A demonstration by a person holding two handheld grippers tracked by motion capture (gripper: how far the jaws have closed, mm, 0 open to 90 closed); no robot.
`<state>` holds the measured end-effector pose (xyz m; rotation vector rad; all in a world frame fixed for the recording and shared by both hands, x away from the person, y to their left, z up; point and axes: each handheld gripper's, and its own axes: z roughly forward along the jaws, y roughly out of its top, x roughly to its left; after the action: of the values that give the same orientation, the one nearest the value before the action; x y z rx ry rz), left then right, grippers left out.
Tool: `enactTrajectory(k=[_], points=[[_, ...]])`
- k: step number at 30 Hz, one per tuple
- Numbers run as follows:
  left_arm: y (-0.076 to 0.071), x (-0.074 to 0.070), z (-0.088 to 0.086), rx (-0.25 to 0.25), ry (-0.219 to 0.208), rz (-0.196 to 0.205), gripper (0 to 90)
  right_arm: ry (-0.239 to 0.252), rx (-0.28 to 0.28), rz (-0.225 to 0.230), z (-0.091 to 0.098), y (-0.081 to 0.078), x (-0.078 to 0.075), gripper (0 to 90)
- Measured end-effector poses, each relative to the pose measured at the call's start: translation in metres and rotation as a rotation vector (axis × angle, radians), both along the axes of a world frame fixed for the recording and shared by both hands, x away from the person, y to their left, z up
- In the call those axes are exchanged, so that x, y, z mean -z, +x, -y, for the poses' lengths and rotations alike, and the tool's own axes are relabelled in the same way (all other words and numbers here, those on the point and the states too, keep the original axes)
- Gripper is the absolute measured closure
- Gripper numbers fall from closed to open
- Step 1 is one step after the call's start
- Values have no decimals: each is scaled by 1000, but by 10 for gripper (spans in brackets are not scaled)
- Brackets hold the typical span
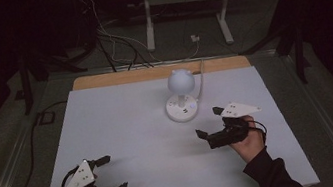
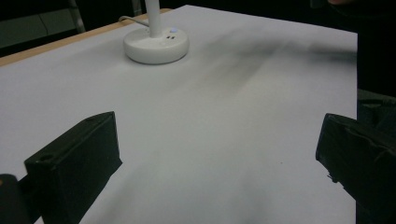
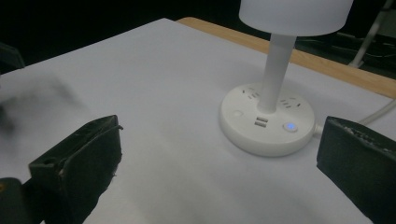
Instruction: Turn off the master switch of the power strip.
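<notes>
A small white desk lamp [image 1: 182, 93] with a round shade and a round socket base [image 3: 267, 119] stands at the far middle of the white table. A blue light [image 3: 290, 126] glows on its base, which also appears far off in the left gripper view [image 2: 156, 44]. My right gripper [image 1: 208, 123] hovers open just right and in front of the lamp, its jaws pointing left with nothing between them. At the near left edge my left gripper [image 1: 110, 174] also stands open and empty, jaws pointing right across the bare sheet.
The white sheet [image 1: 129, 129] covers a wooden tabletop whose far edge [image 1: 116, 78] shows. The lamp's white cable [image 1: 199, 73] runs off the back. Beyond stand a white frame [image 1: 186, 4] and loose cables [image 1: 116, 45] on a dark floor.
</notes>
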<state>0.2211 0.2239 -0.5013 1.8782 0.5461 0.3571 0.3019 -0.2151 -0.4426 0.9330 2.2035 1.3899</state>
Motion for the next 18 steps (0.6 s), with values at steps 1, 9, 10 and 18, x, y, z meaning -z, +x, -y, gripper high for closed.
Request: enactTrajectory(k=[1, 9, 10, 18], points=[[0, 0, 0, -1, -3, -1, 3, -1, 2, 2, -1, 2, 0, 0], [0, 0, -1, -2, -5, -3, 3, 6, 14, 5, -6, 16, -1, 0], [0, 0, -1, 1, -3, -2, 3, 8, 16, 5, -7, 20, -1, 0], [0, 0, -1, 1, -6, -2, 3, 8, 29, 5, -12, 33, -1, 0]])
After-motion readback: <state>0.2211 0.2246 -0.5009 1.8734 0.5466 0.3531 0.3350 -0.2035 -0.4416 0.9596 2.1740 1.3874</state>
